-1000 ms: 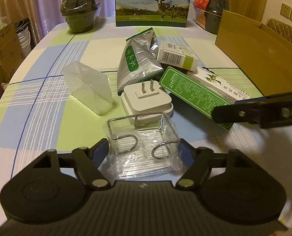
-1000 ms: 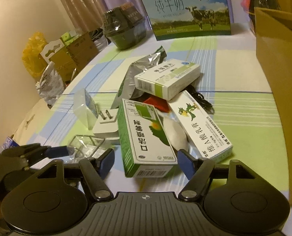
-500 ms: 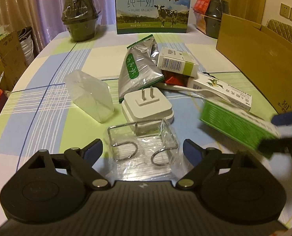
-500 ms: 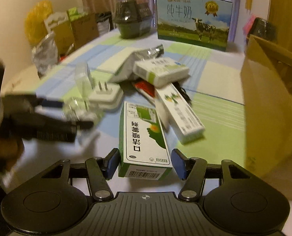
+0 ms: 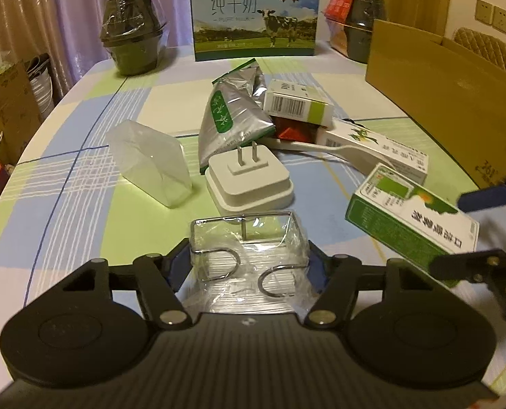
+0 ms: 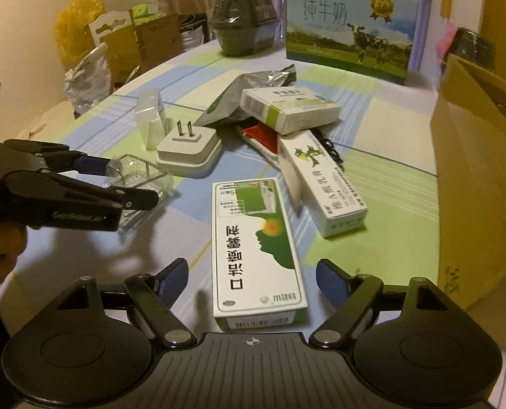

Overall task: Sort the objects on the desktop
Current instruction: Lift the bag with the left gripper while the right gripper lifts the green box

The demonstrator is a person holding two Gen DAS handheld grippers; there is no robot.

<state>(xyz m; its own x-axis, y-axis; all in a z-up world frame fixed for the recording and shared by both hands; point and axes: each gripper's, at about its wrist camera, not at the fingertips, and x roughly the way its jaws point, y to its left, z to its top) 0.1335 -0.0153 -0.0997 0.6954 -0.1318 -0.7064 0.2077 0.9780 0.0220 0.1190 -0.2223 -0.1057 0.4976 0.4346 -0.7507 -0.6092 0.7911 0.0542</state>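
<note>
Green-and-white medicine box (image 6: 256,248) lies on the table (image 6: 389,177) between the spread right gripper (image 6: 252,281), apparently for regrasping; left gripper (image 5: 249,262) pinches the plastic-wrapped wire holder (image 5: 249,248) nearby.

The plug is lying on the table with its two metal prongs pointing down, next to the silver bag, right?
Not quite. The plug does lie on the table next to the silver bag, but its two prongs point up, not down. The left wrist view shows them standing up from its top.
</note>
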